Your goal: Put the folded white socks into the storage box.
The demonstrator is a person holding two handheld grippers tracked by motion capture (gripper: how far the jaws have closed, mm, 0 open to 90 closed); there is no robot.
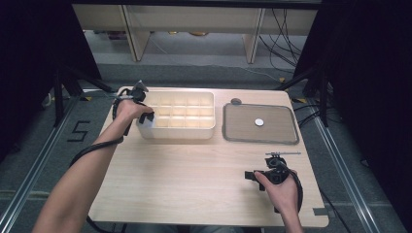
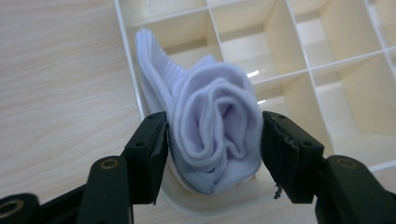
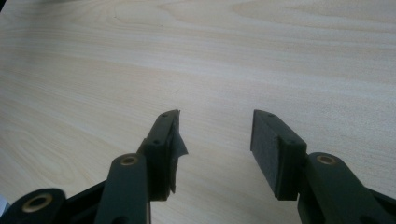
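The rolled white sock (image 2: 215,126) sits in the near-left corner compartment of the white divided organizer box (image 1: 178,114), its folded end rising above the box rim. In the left gripper view the two black jaws stand on either side of the roll: the left jaw is against the fabric, while the right jaw stands at its edge, and contact there cannot be confirmed. The left gripper (image 1: 145,118) is thus spread around the sock rather than squeezing it.

The box lies at the far left of the wooden table (image 1: 194,179). Just beside it on the right lies a grey tray (image 1: 286,131) with a small white round object (image 1: 259,122) resting on it.

The right gripper (image 3: 215,135) rests near the right front of the table, well apart from the box, jaws spread with nothing between them.
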